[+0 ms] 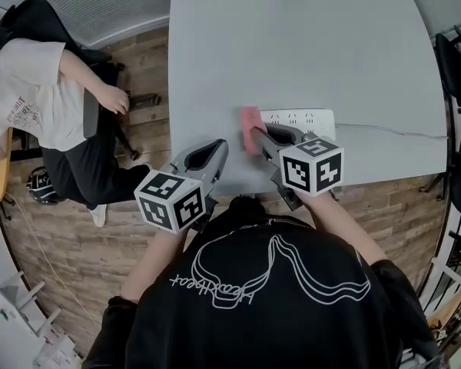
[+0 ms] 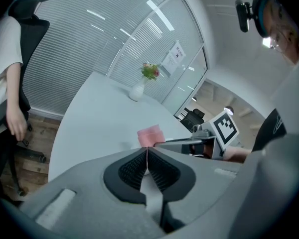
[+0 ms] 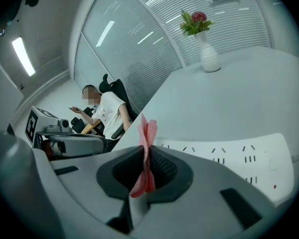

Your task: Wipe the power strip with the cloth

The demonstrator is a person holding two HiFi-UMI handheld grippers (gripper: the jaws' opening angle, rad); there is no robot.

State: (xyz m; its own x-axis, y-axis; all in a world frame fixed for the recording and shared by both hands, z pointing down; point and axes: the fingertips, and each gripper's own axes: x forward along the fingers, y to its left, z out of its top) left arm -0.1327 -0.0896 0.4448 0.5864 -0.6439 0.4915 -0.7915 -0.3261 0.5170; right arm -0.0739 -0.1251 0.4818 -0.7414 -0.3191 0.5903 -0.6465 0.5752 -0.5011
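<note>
A white power strip (image 1: 301,118) lies near the front edge of the pale grey table (image 1: 307,44), its cord running off to the right. My right gripper (image 1: 256,138) is shut on a pink cloth (image 1: 249,127), which stands up at the strip's left end. In the right gripper view the cloth (image 3: 149,133) is pinched between the jaws, and the power strip (image 3: 234,156) lies just right of them. My left gripper (image 1: 220,147) hovers left of the cloth over the table's front edge, shut with nothing in it. From the left gripper view (image 2: 147,151), the cloth (image 2: 150,134) shows ahead.
A white vase with flowers (image 3: 207,54) stands at the table's far end. A person in a white shirt (image 1: 38,91) sits on a black chair to the left, off the table. The floor is wooden planks (image 1: 138,75).
</note>
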